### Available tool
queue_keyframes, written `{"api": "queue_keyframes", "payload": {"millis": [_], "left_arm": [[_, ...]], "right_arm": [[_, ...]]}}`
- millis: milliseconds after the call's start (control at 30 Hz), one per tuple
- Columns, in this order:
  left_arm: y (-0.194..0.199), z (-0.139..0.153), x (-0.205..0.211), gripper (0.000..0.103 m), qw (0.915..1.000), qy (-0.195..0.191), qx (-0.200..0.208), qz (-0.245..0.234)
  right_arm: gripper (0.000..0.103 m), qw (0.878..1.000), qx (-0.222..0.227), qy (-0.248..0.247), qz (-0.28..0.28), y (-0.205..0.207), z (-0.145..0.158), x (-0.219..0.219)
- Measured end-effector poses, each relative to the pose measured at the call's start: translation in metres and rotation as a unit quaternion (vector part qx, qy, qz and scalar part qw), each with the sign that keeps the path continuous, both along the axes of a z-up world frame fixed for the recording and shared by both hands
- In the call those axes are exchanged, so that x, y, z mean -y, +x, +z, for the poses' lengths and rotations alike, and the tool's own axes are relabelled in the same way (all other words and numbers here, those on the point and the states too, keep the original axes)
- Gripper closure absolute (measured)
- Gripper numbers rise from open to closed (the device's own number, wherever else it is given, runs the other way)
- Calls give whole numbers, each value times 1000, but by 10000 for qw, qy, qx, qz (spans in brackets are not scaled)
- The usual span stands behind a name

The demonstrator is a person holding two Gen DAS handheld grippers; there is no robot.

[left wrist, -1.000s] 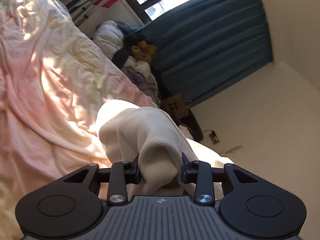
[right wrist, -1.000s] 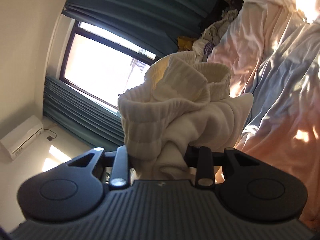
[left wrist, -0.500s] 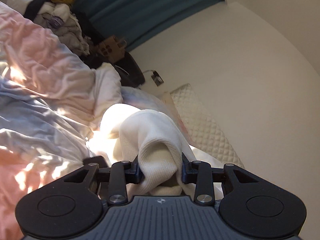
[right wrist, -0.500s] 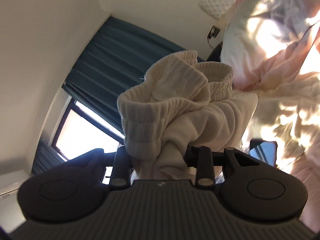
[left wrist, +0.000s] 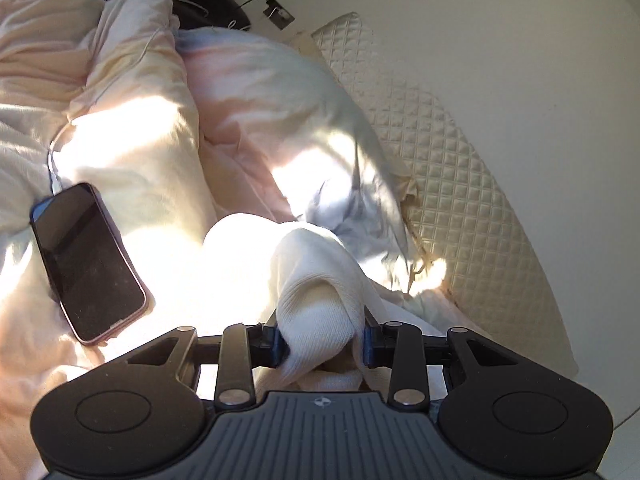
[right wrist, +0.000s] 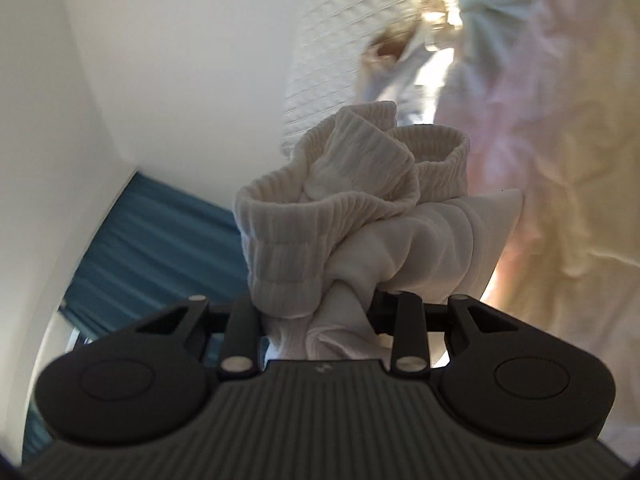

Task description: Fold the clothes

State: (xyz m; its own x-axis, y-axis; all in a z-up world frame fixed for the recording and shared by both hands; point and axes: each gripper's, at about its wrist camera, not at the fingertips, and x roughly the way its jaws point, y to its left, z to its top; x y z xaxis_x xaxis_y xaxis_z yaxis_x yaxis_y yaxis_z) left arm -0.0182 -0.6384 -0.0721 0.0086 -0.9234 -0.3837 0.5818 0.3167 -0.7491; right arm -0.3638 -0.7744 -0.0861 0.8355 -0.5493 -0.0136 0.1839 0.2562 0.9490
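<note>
The bed (left wrist: 132,128) took up most of the left wrist view: rumpled pink/cream bedding w/ hard sun patches, a quilted cream headboard pad (left wrist: 460,184) along the wall, and a dark phone (left wrist: 86,258) lying face-up on the covers, well apart from the cloth. The task's thing was a pair of cream ribbed socks (right wrist: 356,216), held up off the bedding btwn both tools. The right gripper (right wrist: 320,320) was clamped on a bunched wad of the knit just below the cuffs; two ribbed cuff openings stood up above the jaws, one rolled over the other. The left gripper (left wrist: 322,338) was pinched tight on a thick doubled fold of the same cream knit (left wrist: 316,280), prob the toe end, though which part exactly couldn't be told. Judged handling: v. light, soft, stretchy, no stiffness at all, so it would sag and droop wherever unsupported and wouldn't hold a crease on its own; not fragile, not slippery, the ribbing gives decent bite. Best hold prob at the cuff band, thickest and grippiest, w/ the other tool at the toe to keep the length taut. Risk: bunched grabs like these trap extra layers, so a release could let the wad spring loose.
</note>
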Motion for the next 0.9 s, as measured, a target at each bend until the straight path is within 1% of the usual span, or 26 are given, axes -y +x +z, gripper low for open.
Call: {"api": "queue_keyframes", "payload": {"millis": [67, 167, 233, 333, 367, 433, 467, 500, 567, 633, 667, 733, 767, 800, 867, 900], "left_arm": [[6, -17, 5, 66, 9999, -102, 4, -92], [17, -41, -2, 65, 9987, -64, -503, -102], [19, -57, -7, 64, 9969, 231, -757, -44], [22, -70, -7, 62, 9948, 628, -801, -39], [22, -72, -8, 61, 9945, 649, -817, -17], [20, -75, -9, 56, 9931, 769, -882, 17], [20, -77, -10, 49, 9919, 857, -933, 28], [21, -78, -12, 45, 9905, 913, -1029, 13], [25, -77, -15, 42, 9884, 1013, -1131, -40], [22, -68, -19, 34, 9880, 1219, -943, -104], [18, -61, -21, 28, 9874, 1395, -742, -96], [12, -53, -26, 27, 9871, 1551, -387, -52], [7, -45, -30, 25, 9866, 1618, -211, -93], [3, -40, -33, 19, 9862, 1647, -36, -153], [-7, -27, -40, 14, 9846, 1697, 318, -272], [-15, -15, -47, 14, 9844, 1654, 513, -320]], "right_arm": [[68, 9999, -37, 150, -65, -3, -21, -1], [69, 9997, -4, 201, -135, -7, -48, -12], [68, 9994, 46, 305, -150, -8, -63, -20], [68, 9981, -40, 578, -184, -7, -86, -29], [69, 9979, -86, 613, -198, -6, -90, -32], [69, 9979, -192, 567, -228, -6, -95, -34], [69, 9979, -245, 543, -244, -6, -98, -36], [68, 9978, -283, 541, -256, -5, -99, -35], [65, 9972, -398, 575, -280, -5, -96, -34], [60, 9951, -722, 592, -315, -5, -86, -35], [56, 9937, -883, 600, -331, -4, -82, -36], [49, 9898, -1231, 612, -379, -4, -71, -38], [44, 9867, -1444, 613, -424, -5, -65, -40], [41, 9835, -1643, 587, -483, -6, -58, -42], [24, 9764, -2012, 471, -622, -12, -47, -47], [18, 9725, -2192, 391, -682, -17, -41, -51]]}}
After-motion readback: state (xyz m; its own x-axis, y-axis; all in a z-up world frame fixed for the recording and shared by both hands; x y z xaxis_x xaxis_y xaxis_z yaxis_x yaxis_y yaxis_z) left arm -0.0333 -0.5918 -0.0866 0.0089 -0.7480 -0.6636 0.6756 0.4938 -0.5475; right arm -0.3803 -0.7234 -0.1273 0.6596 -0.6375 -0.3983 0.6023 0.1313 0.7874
